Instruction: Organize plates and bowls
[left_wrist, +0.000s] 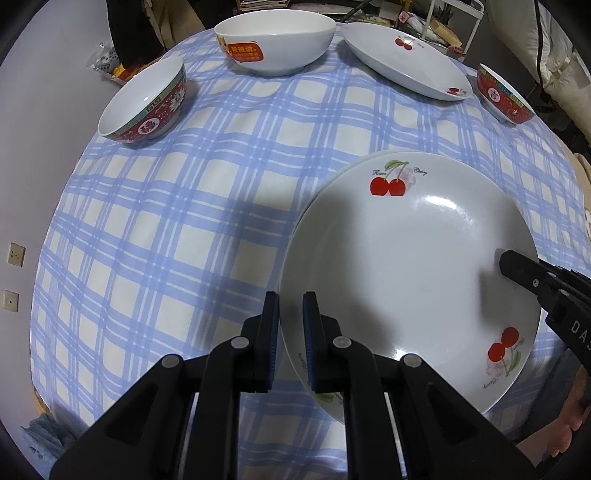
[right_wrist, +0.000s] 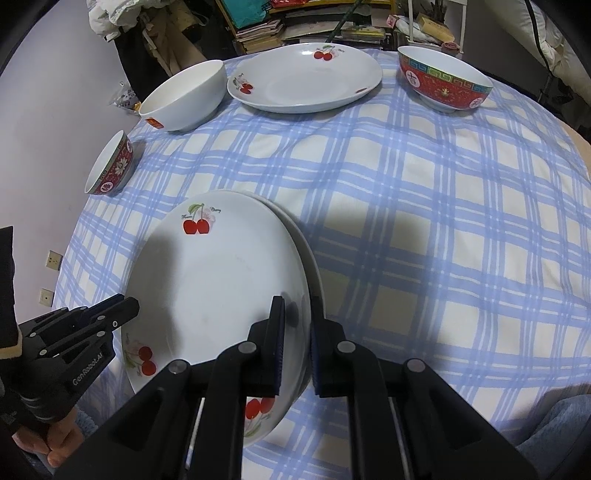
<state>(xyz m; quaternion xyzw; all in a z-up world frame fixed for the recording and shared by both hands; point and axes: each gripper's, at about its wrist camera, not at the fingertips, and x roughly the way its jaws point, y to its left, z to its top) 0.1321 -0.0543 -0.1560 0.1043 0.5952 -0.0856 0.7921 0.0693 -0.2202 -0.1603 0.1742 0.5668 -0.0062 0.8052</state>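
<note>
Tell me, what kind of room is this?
Probably a lived-in home: a table under a blue checked tablecloth, cherry plates and bowls, with stacked books behind.

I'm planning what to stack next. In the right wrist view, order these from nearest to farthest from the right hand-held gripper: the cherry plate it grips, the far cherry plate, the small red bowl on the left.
1. Gripped cherry plate, in the right hand-held gripper.
2. Small red bowl, left edge.
3. Far cherry plate, far centre.
</note>
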